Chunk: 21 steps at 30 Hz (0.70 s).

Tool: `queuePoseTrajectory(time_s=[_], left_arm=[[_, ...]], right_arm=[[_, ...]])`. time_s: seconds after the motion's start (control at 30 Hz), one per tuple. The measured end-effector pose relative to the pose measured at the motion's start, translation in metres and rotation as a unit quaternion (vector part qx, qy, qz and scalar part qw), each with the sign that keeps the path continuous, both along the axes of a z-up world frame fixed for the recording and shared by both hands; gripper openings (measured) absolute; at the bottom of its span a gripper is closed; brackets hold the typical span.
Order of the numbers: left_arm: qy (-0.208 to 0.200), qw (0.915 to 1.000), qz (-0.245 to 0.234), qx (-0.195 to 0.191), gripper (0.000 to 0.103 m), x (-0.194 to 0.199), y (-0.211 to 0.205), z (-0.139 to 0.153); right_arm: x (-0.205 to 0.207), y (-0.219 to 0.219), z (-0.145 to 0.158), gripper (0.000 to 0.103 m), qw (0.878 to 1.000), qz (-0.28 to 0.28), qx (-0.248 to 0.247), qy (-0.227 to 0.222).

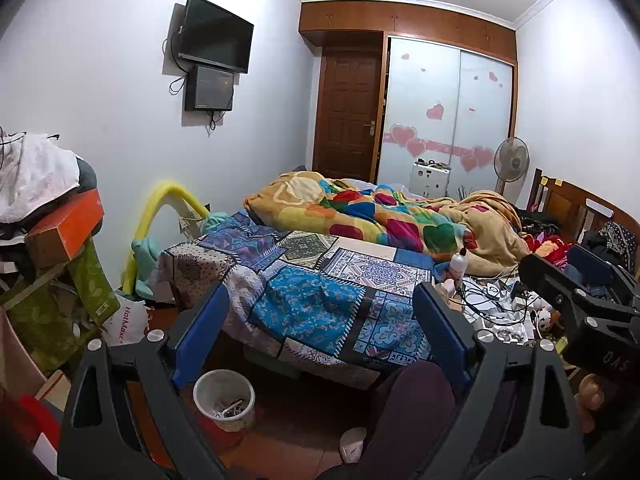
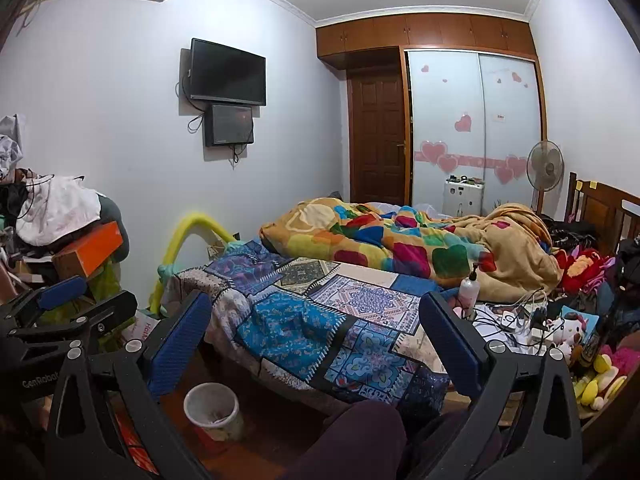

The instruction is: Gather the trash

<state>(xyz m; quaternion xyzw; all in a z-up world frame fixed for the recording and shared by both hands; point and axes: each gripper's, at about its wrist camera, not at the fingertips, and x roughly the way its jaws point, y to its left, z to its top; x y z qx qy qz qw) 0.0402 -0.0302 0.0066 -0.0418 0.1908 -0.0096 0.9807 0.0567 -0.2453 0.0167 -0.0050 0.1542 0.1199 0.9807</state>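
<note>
my left tool (image 1: 320, 320) fingers wide apart, nothing between. my right tool (image 2: 316, 332) fingers also spread, empty. both held above floor, facing bed (image 2: 320, 320) with blue patchwork cover. white trash bin (image 1: 224, 398) on floor just beside bed's near edge, scraps inside. cables and papers (image 1: 496, 300) scattered on bed's right part, near pump bottle (image 2: 469, 290).

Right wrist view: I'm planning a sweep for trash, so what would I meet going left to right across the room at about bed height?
Orange box → yellow foam tube → patchwork bedspread → pump bottle → tangle of cables and chargers → red plush toy.
</note>
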Motion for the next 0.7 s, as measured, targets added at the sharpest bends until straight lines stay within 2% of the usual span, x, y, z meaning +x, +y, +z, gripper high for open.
queuePoseTrajectory(time_s=[0.37, 0.7], left_arm=[[-0.006, 1.0, 0.007, 0.004, 0.099, -0.0021, -0.0019, -0.0002], [-0.004, 1.0, -0.004, 0.003, 0.099, -0.0024, -0.0021, -0.0011]], right_arm=[[0.0, 0.0003, 0.0005, 0.103, 1.0, 0.001, 0.0, -0.001], [0.0011, -0.0003, 0.0011, 0.103, 1.0, 0.001, 0.0, -0.001]])
